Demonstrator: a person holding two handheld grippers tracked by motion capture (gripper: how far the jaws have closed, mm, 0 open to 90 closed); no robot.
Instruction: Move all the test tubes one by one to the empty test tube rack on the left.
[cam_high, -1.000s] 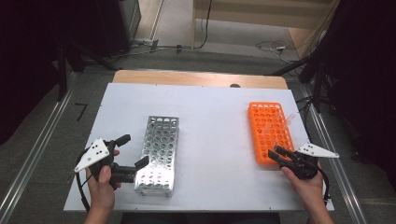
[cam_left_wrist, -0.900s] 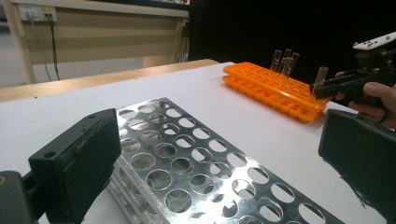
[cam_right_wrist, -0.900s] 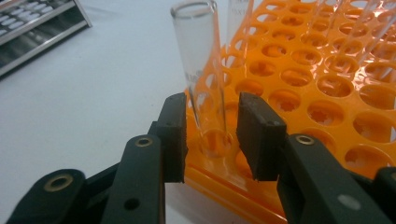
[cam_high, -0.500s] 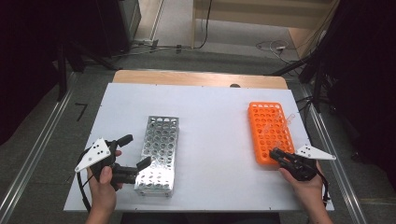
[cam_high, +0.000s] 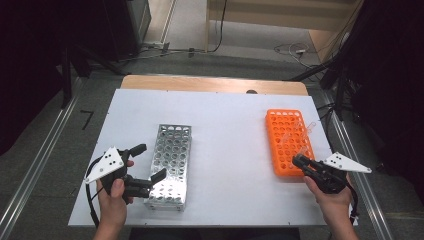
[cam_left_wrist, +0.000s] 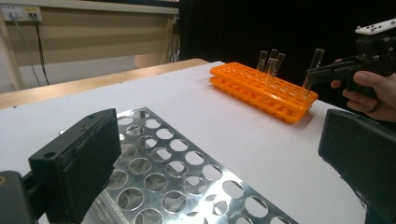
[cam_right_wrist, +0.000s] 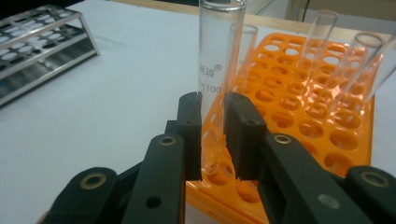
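Jaws of left gripper wide apart, straddling near end of metal rack on bench. Right gripper clamps clear glass tube, upright at near corner of orange rack; hand low behind.

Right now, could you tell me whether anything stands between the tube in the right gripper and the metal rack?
Nothing visible does. The right gripper is shut on the glass tube at the orange rack; bare white table lies between it and the metal rack.
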